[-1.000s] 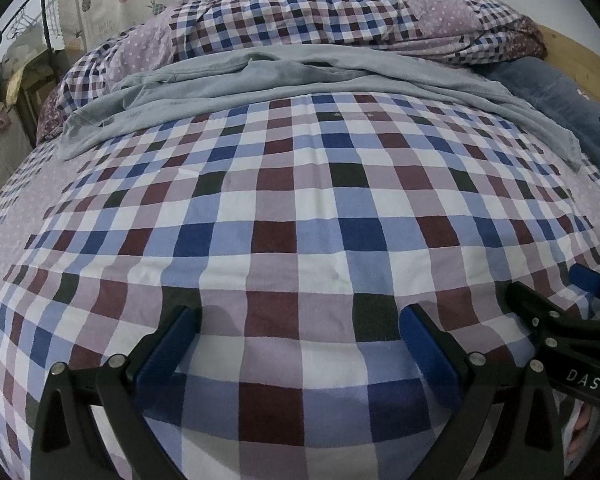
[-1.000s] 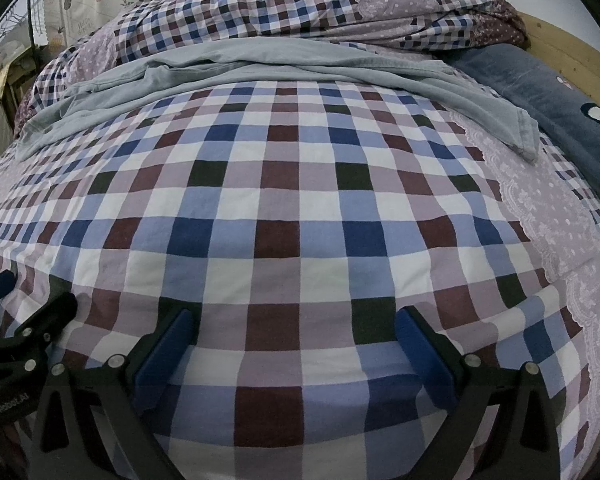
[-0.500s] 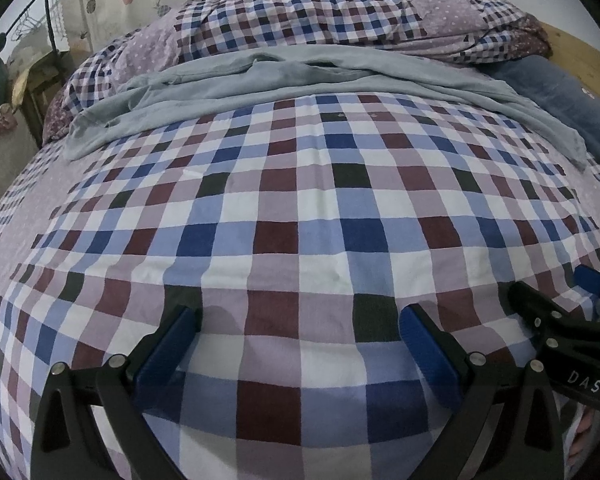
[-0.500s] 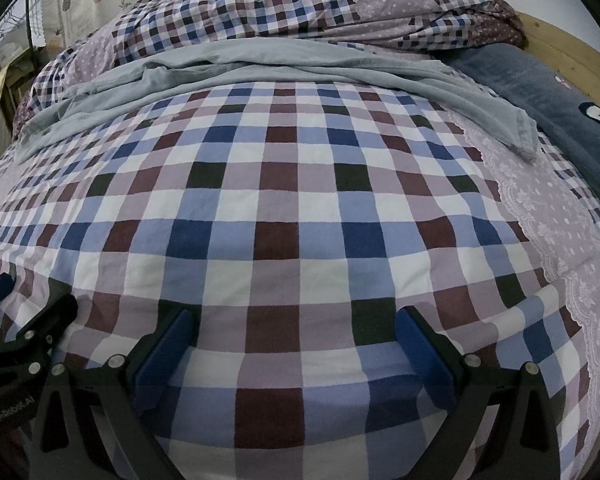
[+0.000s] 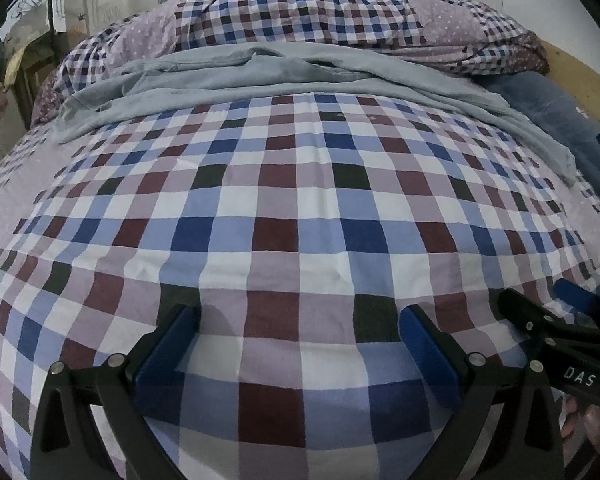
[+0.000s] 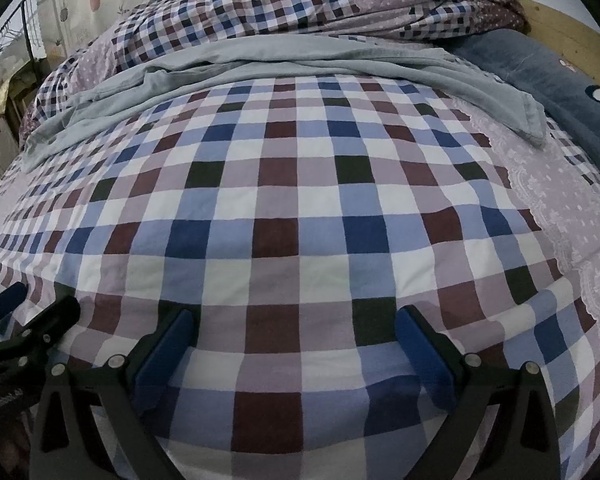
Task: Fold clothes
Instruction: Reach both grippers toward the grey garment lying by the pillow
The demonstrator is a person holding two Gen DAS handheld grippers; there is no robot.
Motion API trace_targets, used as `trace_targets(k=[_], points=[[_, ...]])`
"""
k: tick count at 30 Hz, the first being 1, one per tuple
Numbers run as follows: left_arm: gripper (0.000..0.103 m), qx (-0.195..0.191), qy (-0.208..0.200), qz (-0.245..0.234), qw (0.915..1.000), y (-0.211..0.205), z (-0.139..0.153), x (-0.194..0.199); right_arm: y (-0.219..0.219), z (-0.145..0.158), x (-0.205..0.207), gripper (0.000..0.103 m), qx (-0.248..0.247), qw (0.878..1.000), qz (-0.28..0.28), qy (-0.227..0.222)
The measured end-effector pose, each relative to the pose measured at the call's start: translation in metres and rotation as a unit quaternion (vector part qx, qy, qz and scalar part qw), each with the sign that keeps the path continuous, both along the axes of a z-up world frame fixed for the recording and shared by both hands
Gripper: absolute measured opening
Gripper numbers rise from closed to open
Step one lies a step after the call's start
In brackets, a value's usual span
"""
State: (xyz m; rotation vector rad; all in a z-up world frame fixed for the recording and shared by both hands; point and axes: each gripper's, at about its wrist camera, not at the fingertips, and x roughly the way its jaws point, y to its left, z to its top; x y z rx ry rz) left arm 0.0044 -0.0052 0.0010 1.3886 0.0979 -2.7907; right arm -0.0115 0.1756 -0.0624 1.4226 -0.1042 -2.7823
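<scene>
A grey garment (image 5: pixel 284 76) lies crumpled in a long band across the far side of the checked bed cover (image 5: pixel 284 208); it also shows in the right wrist view (image 6: pixel 300 66). My left gripper (image 5: pixel 298 336) is open and empty, low over the near part of the cover. My right gripper (image 6: pixel 296 334) is open and empty beside it; its fingers show at the right edge of the left wrist view (image 5: pixel 540 316). The left gripper shows at the left edge of the right wrist view (image 6: pixel 28 320). Both are well short of the garment.
A bunched checked quilt (image 5: pixel 320 16) lies behind the garment. A dark blue blanket (image 6: pixel 540 68) lies at the far right by a wooden bed frame (image 6: pixel 572 20). A clothes rack and clutter (image 5: pixel 20 60) stand at the far left.
Both grippers have moved slightly forward toward the garment; the garment and quilt sit a little nearer in both views. Both grippers stay open.
</scene>
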Motion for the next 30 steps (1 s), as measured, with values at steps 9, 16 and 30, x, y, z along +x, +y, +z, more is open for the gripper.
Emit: trace_targets(k=[9,16,30], points=[[0.099,0.192,0.045,0.033,0.9797,-0.062,0.019,0.003,0.01,0.014,-0.002,0.103,-0.06,0.998,0.009,0.023],[0.098,0.334,0.096,0.095,0.9329,-0.152,0.041,0.001,0.018,0.031,-0.001,0.102,-0.174,0.983,0.029,0.06],[0.085,0.459,0.145,0.22,0.8484,-0.34,0.033,-0.068,0.014,0.035,-0.012,0.071,-0.26,0.961,0.062,0.065]])
